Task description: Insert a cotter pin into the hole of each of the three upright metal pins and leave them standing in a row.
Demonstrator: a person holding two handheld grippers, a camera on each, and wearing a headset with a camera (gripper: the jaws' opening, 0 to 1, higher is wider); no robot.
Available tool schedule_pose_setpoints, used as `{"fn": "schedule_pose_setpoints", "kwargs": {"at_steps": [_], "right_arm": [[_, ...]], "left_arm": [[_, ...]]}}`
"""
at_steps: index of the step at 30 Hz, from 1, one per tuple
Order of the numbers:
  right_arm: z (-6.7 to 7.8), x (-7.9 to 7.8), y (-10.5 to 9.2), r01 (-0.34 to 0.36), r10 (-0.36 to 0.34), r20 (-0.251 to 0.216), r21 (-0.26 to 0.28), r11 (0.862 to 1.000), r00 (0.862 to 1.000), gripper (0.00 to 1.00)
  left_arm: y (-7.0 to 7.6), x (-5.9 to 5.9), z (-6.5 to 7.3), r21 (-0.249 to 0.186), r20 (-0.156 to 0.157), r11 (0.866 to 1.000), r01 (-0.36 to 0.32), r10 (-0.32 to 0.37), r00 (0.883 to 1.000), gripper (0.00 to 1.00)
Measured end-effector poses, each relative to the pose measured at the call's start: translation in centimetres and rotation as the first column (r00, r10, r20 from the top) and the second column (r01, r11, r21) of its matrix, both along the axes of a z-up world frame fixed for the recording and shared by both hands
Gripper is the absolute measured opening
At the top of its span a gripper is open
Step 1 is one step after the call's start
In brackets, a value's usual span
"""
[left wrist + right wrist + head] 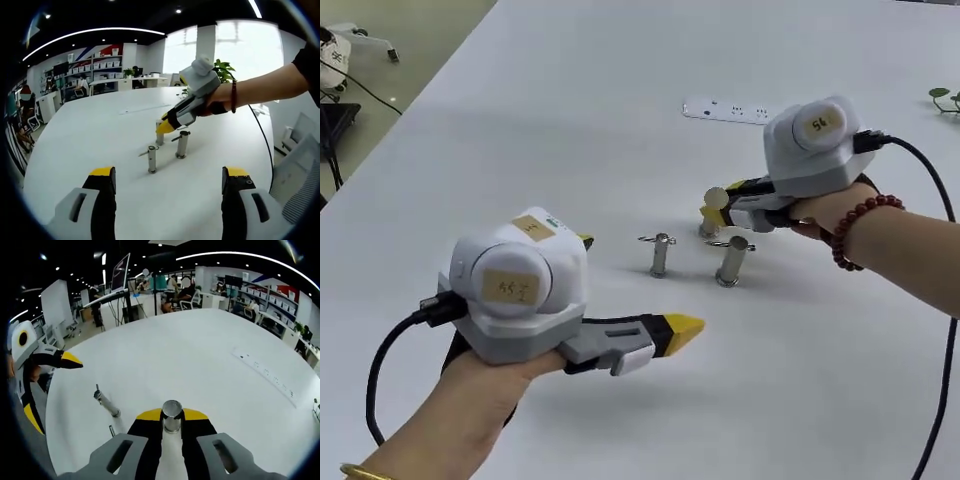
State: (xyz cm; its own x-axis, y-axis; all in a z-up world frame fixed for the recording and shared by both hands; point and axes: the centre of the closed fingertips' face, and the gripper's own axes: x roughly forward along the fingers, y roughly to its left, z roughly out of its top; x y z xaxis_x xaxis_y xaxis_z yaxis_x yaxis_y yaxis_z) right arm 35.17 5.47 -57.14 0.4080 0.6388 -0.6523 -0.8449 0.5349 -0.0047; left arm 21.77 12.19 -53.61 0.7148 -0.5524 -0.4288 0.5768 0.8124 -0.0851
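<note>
- My right claw (172, 420) is clenched on a metal pin (172, 410). One yellow-tipped jaw sits on each side of it.
- That metal pin stands up straight on the white table (570, 120).
- My left claw (169, 172) is released. Its two jaws are far apart and hold nothing.
- The left claw hangs over the table close to me, apart from all the pins.
- Two more pins stand upright side by side: the left pin (660, 258) and the right pin (731, 263).
- A thin cotter pin (648, 238) goes through the top of the left pin.
- A second cotter pin (723, 243) goes through the top of the right pin.
- The metal pin I hold is just behind these two, a bit farther from me.
- A power strip (730, 110) lies flat, far back on the table.
- A bead bracelet (860, 225) is on the wrist behind my right claw.
</note>
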Motion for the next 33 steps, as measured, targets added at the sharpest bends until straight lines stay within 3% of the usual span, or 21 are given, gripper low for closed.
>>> {"fn": "schedule_pose_setpoints", "kwargs": {"at_steps": [9, 19, 27, 33], "right_arm": [[0.0, -1.3, -4.2, 0.020, -0.020, 0.000, -0.036, 0.999, 1.000, 0.08], [0.3, -3.1, -7.1, 0.003, -0.003, -0.006, -0.034, 0.999, 1.000, 0.08], [0.7, -5.6, -7.4, -0.059, 0.059, -0.005, -0.039, 0.997, 0.998, 0.08], [1.2, -7.5, -6.9, -0.109, 0.108, -0.017, -0.012, 0.994, 0.994, 0.08]], "left_arm": [[-0.2, 0.0, 0.1, 0.000, 0.007, 1.000, 0.010, -0.010, 1.000, 0.86], [-0.1, 0.0, 0.1, 0.001, 0.009, 1.000, 0.013, -0.013, 1.000, 0.86], [0.5, 0.2, 0.5, 0.001, 0.021, 1.000, 0.000, 0.000, 1.000, 0.86], [0.3, 0.1, 0.8, 0.002, 0.030, 1.000, 0.010, -0.010, 1.000, 0.86]]}}
